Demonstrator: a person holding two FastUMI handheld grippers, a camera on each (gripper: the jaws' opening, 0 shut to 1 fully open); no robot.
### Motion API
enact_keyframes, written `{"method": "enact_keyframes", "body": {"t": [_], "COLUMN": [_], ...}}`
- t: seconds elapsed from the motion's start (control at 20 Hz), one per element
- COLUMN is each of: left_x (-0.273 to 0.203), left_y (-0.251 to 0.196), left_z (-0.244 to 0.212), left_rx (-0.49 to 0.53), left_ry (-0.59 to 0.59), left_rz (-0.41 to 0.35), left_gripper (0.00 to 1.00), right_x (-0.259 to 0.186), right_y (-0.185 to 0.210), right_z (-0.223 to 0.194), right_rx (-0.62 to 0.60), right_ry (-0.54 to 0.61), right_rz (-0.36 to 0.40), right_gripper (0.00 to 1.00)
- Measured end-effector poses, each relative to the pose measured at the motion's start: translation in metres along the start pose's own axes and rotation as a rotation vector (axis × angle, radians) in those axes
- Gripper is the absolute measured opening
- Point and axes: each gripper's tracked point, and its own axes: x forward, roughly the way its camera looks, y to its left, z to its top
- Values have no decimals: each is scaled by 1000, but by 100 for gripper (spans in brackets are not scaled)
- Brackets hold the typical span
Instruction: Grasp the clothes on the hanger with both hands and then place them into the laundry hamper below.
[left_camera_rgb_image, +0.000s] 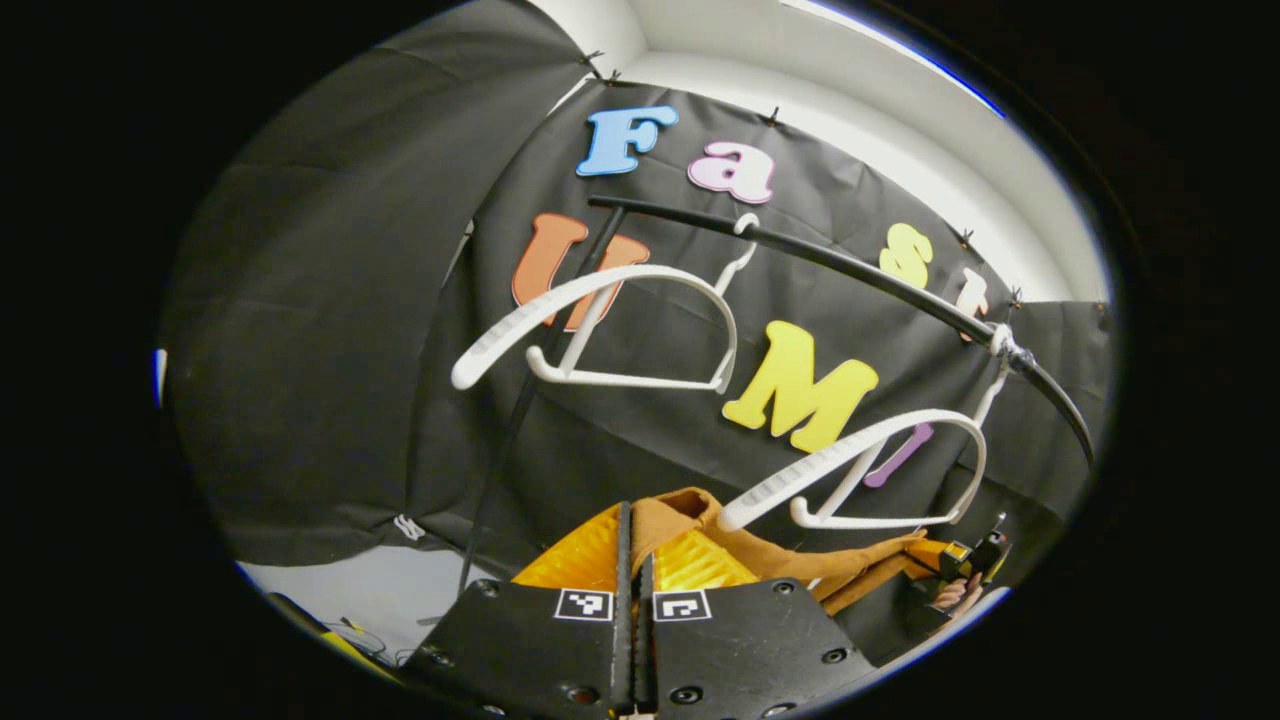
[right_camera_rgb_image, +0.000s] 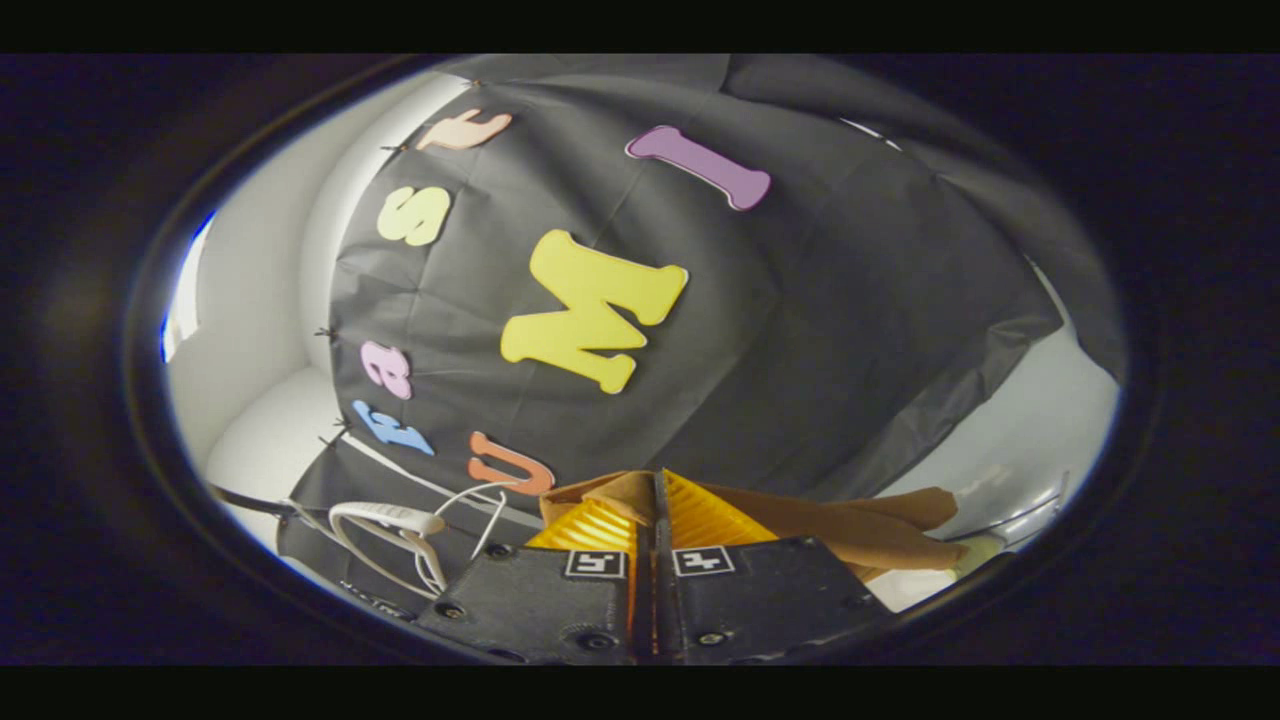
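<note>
Left gripper view gives us the brown garment (left_camera_rgb_image: 800, 555) bunched at the tips of our left gripper (left_camera_rgb_image: 634, 560), whose fingers stand pressed together with the cloth pinched between them. From there the cloth runs out toward four o'clock, to where a hand holds the other gripper (left_camera_rgb_image: 975, 560) at its far end. In the right gripper view the same garment (right_camera_rgb_image: 850, 530) is nipped by our right gripper (right_camera_rgb_image: 655, 520), fingers closed on a fold, with the loose length trailing toward three o'clock. So its long axis is stretched between our two tongs, each holding one end, neither nearer than the other.

Both white hangers (left_camera_rgb_image: 600, 330) (left_camera_rgb_image: 860, 470) hang bare on the black rail (left_camera_rgb_image: 850, 270), at twelve and two o'clock above the cloth; the garment is off them. We judge the drop into the hamper remains, but we see no hamper, so its contents we cannot tell.
</note>
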Motion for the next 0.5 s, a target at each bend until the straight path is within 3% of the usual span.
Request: {"method": "enact_keyframes", "body": {"t": [0.15, 0.2, 0.25, 0.3, 0.35, 0.45, 0.5], "left_x": [-7, -10, -15, -18, -20, -25, -29], "left_y": [3, 5, 4, 4, 3, 0, -2], "left_z": [-12, -16, -21, -25, -28, -36, -41], "left_rx": [-9, -2, 3, 1, -5, -18, -23], "left_ry": [19, 24, 29, 34, 39, 50, 58], "left_rz": [-7, -5, -7, -10, -14, -23, -31], "left_gripper": [1, 1, 1, 7, 1, 1, 1], "right_x": [-7, -10, -14, -15, -19, -28, -32], "right_y": [-6, -8, -9, -10, -12, -13, -14], "right_z": [-7, -8, -12, -14, -18, -27, -31], "right_rx": [17, 22, 24, 29, 31, 32, 35], "right_ry": [10, 9, 14, 15, 23, 31, 33], "right_rz": [7, 7, 11, 10, 10, 12, 10], "right_gripper": [10, 0, 0, 10, 5, 10, 5]}}
